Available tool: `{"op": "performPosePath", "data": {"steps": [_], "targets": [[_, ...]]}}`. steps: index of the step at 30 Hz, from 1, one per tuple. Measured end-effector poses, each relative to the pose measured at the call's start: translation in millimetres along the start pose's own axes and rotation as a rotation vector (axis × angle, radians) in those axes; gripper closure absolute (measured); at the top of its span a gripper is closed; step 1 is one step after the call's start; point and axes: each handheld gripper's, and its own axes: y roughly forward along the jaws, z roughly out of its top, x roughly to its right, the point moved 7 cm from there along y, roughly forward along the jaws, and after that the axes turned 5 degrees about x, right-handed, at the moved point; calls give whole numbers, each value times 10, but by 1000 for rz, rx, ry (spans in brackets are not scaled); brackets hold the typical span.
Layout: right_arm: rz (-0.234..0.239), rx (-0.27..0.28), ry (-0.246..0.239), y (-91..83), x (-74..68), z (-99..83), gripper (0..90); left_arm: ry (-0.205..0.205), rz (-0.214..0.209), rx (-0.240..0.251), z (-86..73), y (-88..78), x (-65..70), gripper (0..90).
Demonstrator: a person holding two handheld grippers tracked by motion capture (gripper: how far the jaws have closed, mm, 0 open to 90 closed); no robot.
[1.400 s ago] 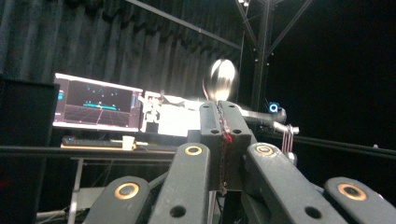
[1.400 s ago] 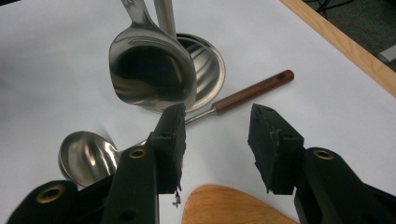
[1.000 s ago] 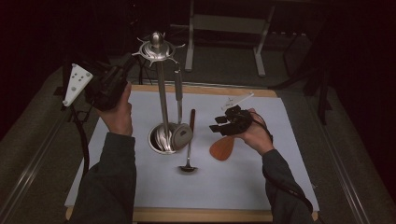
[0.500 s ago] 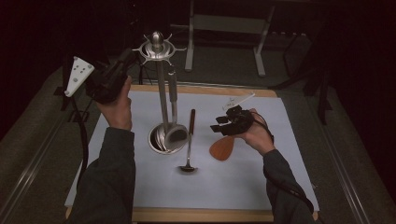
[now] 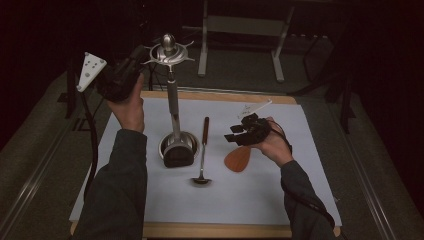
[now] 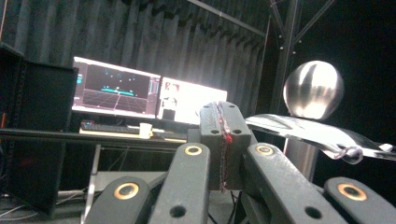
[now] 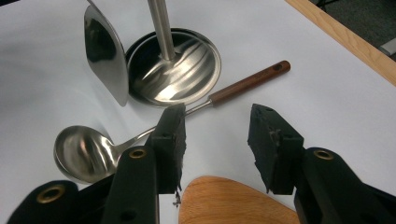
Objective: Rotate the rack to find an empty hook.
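A metal utensil stand (image 5: 173, 107) with a ball top (image 6: 313, 88) rises from its round base (image 7: 187, 70) on the white mat. A steel spatula (image 7: 105, 56) hangs from it, its blade (image 5: 177, 155) down at the base. My left gripper (image 5: 139, 54) is held high, shut, right beside the stand's hook ring (image 5: 170, 52); its pads (image 6: 224, 121) meet with nothing visible between them. My right gripper (image 5: 235, 137) hovers low and open (image 7: 217, 126) over the blade of a wooden spatula (image 5: 238, 159). A ladle (image 5: 202, 150) with a brown handle lies between the stand and the wooden spatula.
The white mat (image 5: 300, 150) covers a wooden table whose edge (image 5: 225, 96) runs along the back. A metal frame (image 5: 240, 30) stands on the floor behind the table. Monitors (image 6: 149, 93) glow on a desk far off. A cable (image 5: 92, 140) trails from my left gripper.
My left gripper has moved right and a little up, closer to the top of the stand. The hanging spatula's blade has swung left over the base. The right hand has stayed still.
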Motion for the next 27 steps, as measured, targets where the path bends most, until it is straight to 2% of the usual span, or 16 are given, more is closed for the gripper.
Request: {"op": "performPosePath", "data": {"steps": [7,16,22,27], "targets": [[-2,5,-1,-12,6,-4,564,1,2,-20,0,10,-12,899],[-1,-2,4,-4,20,-50,565,-9,-11,-30,-67,-147,-38,899],[1,-1,12,10,5,-47,564,-5,-51,-22,-75,-321,51,898],[3,-4,8,26,1,-59,564,9,-83,6,-21,-441,160,899]]}}
